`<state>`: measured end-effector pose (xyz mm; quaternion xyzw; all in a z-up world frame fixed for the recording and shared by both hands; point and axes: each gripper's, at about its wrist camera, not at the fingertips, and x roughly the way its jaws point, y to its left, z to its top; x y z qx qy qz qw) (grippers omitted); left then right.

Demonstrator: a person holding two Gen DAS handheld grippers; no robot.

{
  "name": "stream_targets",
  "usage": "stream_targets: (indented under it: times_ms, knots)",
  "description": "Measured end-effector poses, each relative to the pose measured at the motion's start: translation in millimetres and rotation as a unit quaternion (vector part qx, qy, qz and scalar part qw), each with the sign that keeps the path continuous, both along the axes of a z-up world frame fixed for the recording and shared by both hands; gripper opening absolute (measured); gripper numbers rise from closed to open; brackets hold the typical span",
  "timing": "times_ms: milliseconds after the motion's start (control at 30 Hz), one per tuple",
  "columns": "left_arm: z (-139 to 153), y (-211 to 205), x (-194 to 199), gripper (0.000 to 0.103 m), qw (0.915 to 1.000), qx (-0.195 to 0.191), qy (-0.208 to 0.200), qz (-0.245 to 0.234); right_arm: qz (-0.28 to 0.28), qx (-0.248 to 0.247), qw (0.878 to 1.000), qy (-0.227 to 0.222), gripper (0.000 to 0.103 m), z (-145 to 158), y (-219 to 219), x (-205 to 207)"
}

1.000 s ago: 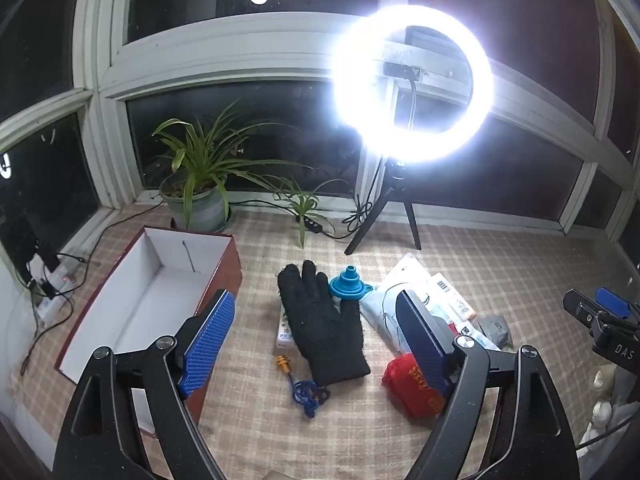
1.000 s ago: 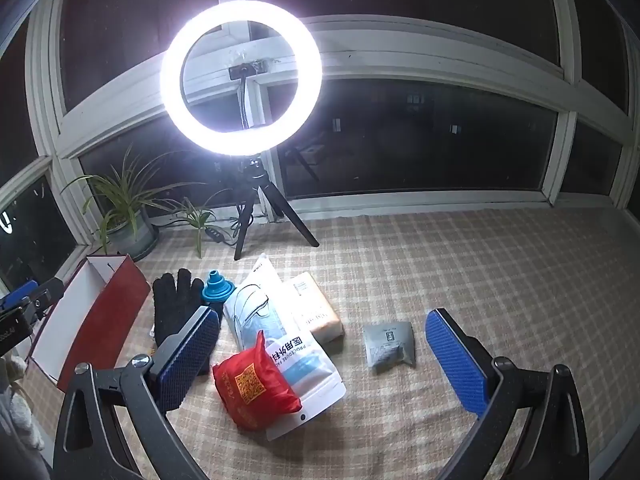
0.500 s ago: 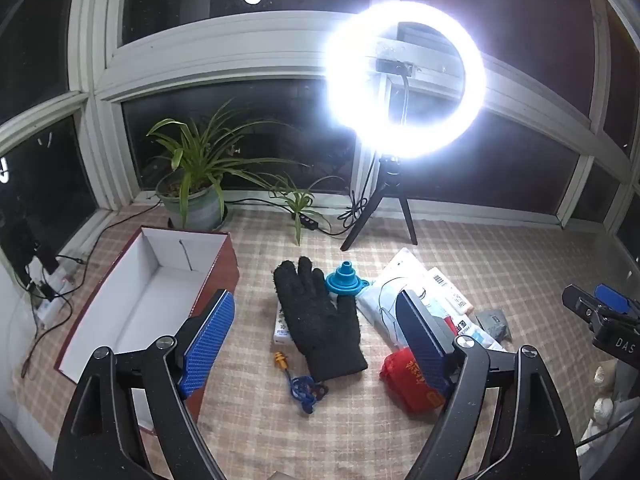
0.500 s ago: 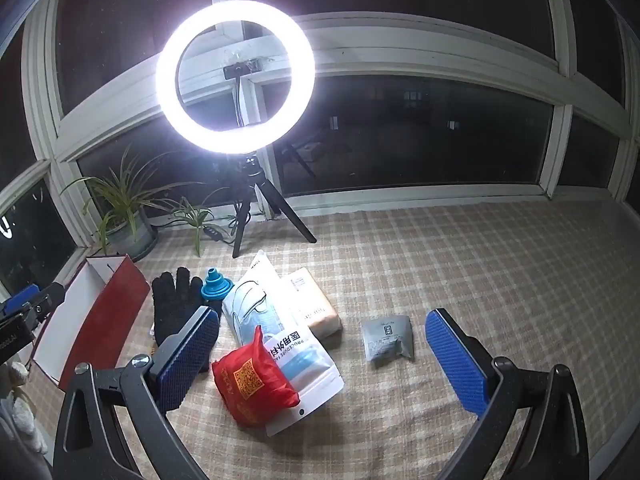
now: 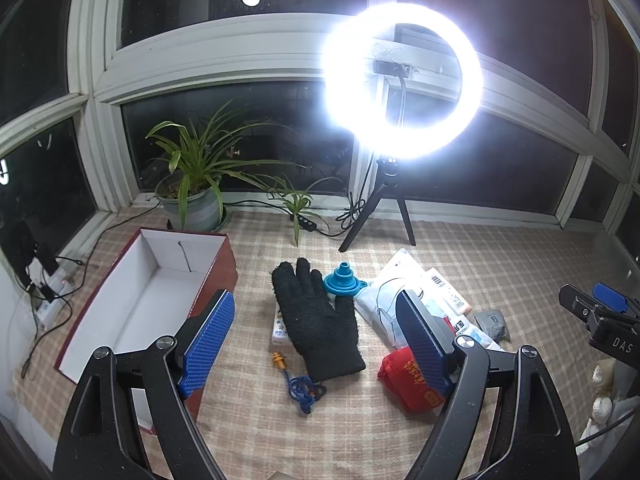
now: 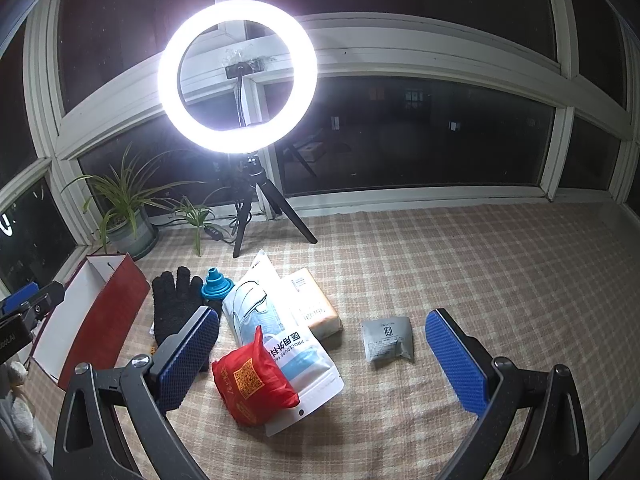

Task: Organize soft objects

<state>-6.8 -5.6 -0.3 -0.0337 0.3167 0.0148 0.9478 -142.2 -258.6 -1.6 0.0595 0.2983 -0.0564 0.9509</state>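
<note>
Both grippers are hovering above the checked cloth [image 6: 460, 272] with jaws spread wide and nothing between them: the left gripper [image 5: 316, 344] is hanging over the black glove [image 5: 316, 320], and the right gripper [image 6: 320, 356] is sitting over the red pouch [image 6: 252, 384] and the mask packet [image 6: 280, 332]. Nearest the left gripper, a blue cord with an orange earplug [image 5: 298, 384] is lying just beside the glove's cuff, and a small white packet [image 5: 279, 326] is peeking out from under the glove. Farther back, a blue funnel [image 5: 343, 282] is touching the glove's thumb side, a tissue pack [image 6: 314, 306] is lying partly under the mask packet, and a grey sachet [image 6: 387, 338] is sitting apart. The open red box [image 5: 136, 304], seemingly the destination, is waiting at the left, empty. Risks, as I judge them: closing on the glove could snag the cord or drag the hidden packet along, and the fuzzy fabric could slip from a shallow pinch; the 2 stacked packets could slide together.
</note>
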Motion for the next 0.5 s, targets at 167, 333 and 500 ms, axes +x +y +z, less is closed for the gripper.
stream_targets:
  times_ms: [167,333,500]
  knots:
    - [-0.7,-0.5,-0.6,0.083,1.0000,-0.001,0.000,0.001,0.000,0.000,1.000,0.000,0.102,0.0,-0.1,-0.1]
    - [-1.4,-1.0,-0.7,0.083,1.0000,0.000,-0.001,0.001,0.001,0.000,1.000,0.000,0.102,-0.3,0.1,0.0]
    - [-1.4,-2.0,-0.7,0.083,1.0000,0.000,0.000,0.000,0.000,0.000,1.000,0.001,0.102,-0.4,-0.2,0.4]
